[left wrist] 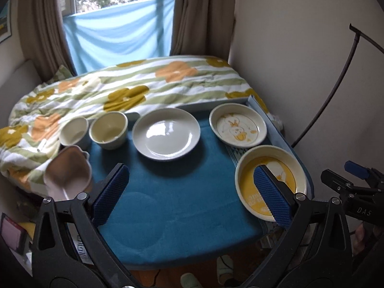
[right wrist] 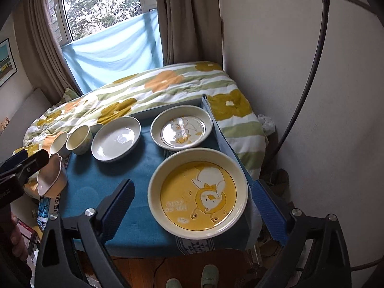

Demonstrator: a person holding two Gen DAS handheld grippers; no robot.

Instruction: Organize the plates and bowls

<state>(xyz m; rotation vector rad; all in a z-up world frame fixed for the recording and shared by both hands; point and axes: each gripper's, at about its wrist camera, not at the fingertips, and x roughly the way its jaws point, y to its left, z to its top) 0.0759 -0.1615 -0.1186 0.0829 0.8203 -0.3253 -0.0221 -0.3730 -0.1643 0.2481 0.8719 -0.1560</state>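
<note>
On the blue mat [left wrist: 168, 204], going left to right, a pink bowl [left wrist: 68, 174] lies tipped at the near left edge, two cream cups [left wrist: 109, 129] stand far left, then a plain white plate [left wrist: 166, 133], a pale duck plate [left wrist: 237, 126] far right and a yellow duck plate [right wrist: 198, 193] near right. The left gripper [left wrist: 189, 193] hangs released over bare mat. The right gripper [right wrist: 194, 212] stands wide, straddling the yellow plate without touching. Nothing looks stacked yet; next probably means lowering onto that rim and pinching.
</note>
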